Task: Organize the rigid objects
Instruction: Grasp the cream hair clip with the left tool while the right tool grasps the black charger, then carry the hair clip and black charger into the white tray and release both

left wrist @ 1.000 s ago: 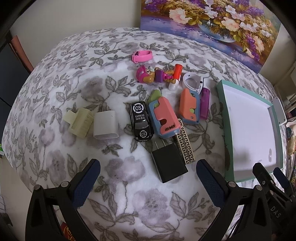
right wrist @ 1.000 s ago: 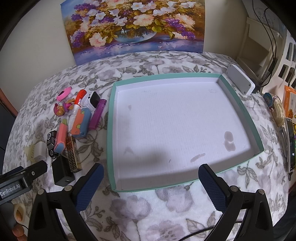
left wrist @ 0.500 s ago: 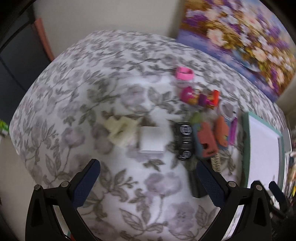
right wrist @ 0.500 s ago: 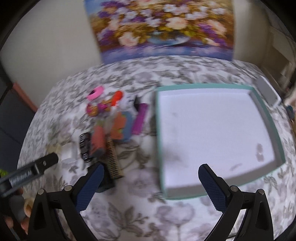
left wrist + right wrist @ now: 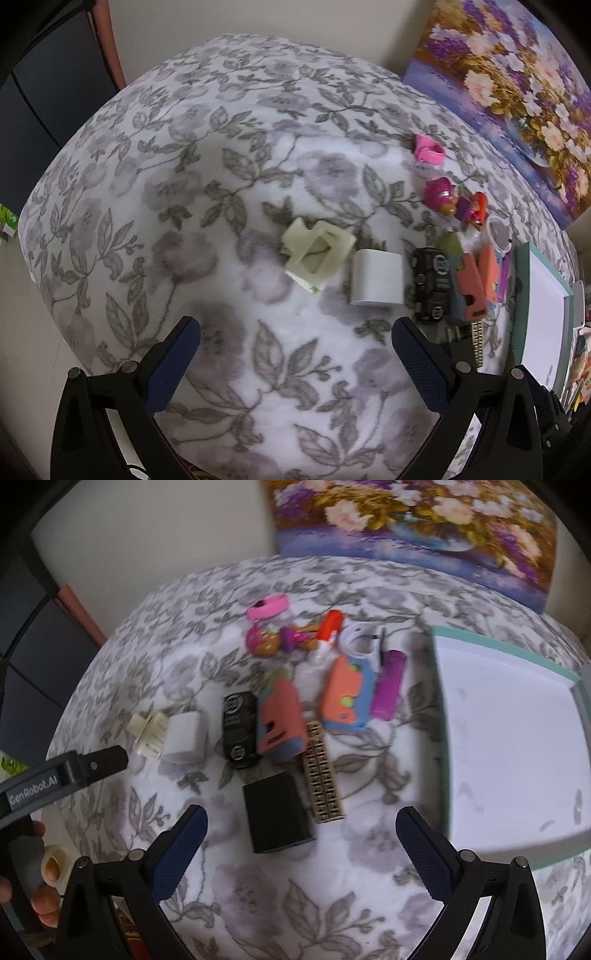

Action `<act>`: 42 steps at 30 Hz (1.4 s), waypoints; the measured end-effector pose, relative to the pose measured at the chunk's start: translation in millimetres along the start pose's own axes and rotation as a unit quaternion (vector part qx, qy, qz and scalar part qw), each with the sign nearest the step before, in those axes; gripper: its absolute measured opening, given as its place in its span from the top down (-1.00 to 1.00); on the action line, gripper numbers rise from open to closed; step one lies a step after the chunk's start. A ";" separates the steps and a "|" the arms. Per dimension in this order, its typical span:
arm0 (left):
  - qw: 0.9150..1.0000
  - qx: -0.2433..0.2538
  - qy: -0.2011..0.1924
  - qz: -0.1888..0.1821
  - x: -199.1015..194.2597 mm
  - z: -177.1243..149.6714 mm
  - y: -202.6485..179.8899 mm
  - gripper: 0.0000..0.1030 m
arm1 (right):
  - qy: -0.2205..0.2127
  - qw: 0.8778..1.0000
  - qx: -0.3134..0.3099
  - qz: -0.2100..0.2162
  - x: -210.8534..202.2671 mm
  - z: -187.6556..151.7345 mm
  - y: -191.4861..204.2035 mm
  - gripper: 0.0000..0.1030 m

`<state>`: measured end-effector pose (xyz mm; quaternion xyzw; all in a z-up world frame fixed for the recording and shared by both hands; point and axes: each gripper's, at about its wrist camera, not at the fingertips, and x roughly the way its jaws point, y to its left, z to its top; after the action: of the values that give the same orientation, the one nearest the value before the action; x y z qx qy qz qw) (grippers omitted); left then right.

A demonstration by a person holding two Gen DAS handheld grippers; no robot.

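Observation:
Small rigid items lie in a cluster on the floral cloth. In the left wrist view a cream plastic clip [image 5: 317, 254] and a white charger block [image 5: 376, 282] sit ahead of my open left gripper [image 5: 295, 365], with a black toy car [image 5: 431, 284] to their right. In the right wrist view my open right gripper [image 5: 301, 853] hovers just short of a black charger [image 5: 277, 818] and a patterned strip [image 5: 322, 773]. Beyond them lie the black toy car [image 5: 240, 734], two coral-and-blue toys [image 5: 280, 723], a purple lighter [image 5: 388, 686] and a pink ring [image 5: 267, 606]. Both grippers hold nothing.
A teal-rimmed white tray [image 5: 443, 716] lies at the right, empty; the same tray [image 5: 521, 295] shows at the right edge of the left wrist view. A flower painting [image 5: 413, 524] leans on the back wall. The left gripper's body [image 5: 62, 775] and a hand [image 5: 40, 897] show at the left.
Both cameras have swung left. The left gripper now faces the cream clip and white block; the right gripper has left the tray and faces the black charger. No item has moved.

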<state>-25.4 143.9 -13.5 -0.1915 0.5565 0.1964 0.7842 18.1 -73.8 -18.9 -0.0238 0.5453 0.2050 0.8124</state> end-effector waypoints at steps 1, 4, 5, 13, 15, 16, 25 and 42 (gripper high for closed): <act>1.000 -0.001 0.001 0.000 1.6 0.2 2.3 -1.00 | 0.001 1.000 -0.005 0.002 2.8 -1.6 2.8 -0.99; 1.000 -0.002 0.004 -0.006 5.4 0.8 7.1 -1.00 | 0.009 1.000 -0.016 0.009 8.5 -3.7 10.5 -0.79; 1.000 -0.002 0.004 -0.008 6.7 1.2 8.4 -1.00 | 0.011 1.000 -0.020 0.011 10.0 -4.5 12.7 -0.72; 1.000 0.013 0.002 -0.017 18.6 7.5 7.4 -0.98 | 0.037 0.999 -0.022 0.015 23.5 -7.7 20.1 -0.29; 1.000 0.015 -0.001 -0.021 22.5 10.9 6.4 -0.98 | 0.039 0.999 -0.022 0.014 26.2 -8.4 20.3 -0.18; 1.000 0.018 -0.003 -0.021 24.5 12.7 5.6 -0.96 | 0.040 0.999 -0.023 0.014 27.3 -8.5 20.7 -0.14; 0.999 0.036 -0.005 -0.021 45.2 29.7 -1.3 -0.51 | 0.056 0.998 -0.024 0.008 44.4 -3.3 24.5 0.12; 0.997 0.071 -0.003 -0.014 65.8 35.7 -19.2 0.03 | 0.058 0.997 -0.053 -0.021 60.1 3.4 37.3 0.14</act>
<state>33.0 152.3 -63.3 -0.1424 0.5637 0.1460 0.8004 26.9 -20.4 -64.4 -0.0900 0.5794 0.2144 0.7812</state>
